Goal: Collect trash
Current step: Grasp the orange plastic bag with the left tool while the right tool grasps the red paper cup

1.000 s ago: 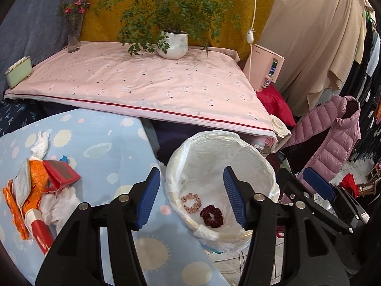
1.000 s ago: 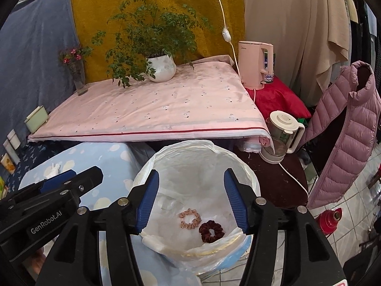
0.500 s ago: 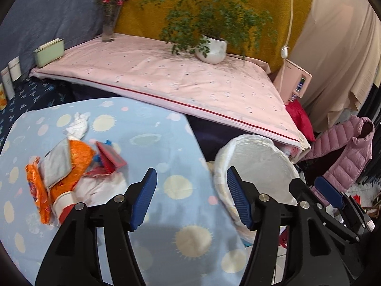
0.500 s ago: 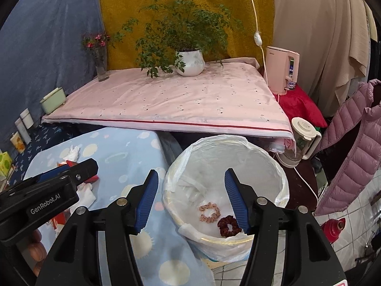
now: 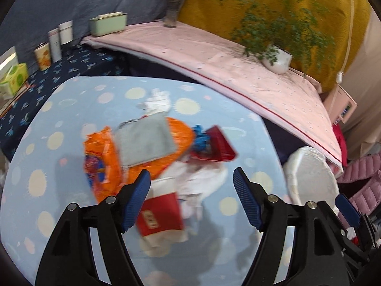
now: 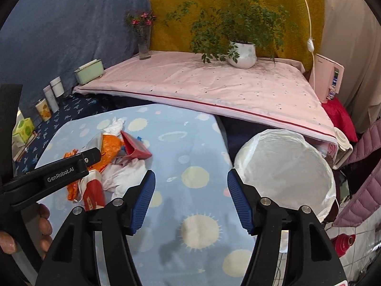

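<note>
Since the earlier frame both claws have swung away from above the lined bin [image 6: 285, 164] to the counter [image 6: 190, 157] with the blue spotted cloth. The left claw [image 5: 191, 199] hangs over the trash heap, jaws opening, nothing gripped between them. The heap lies at the counter's left part: an orange wrapper [image 5: 104, 157], a grey pouch [image 5: 145, 140] on it, a red carton [image 5: 218, 146], white tissues [image 5: 202, 178] and a red-and-white packet [image 5: 159, 212]. The right claw [image 6: 190, 200] is over bare cloth, jaws opening, empty. The bin stands just beside the counter's right edge.
</note>
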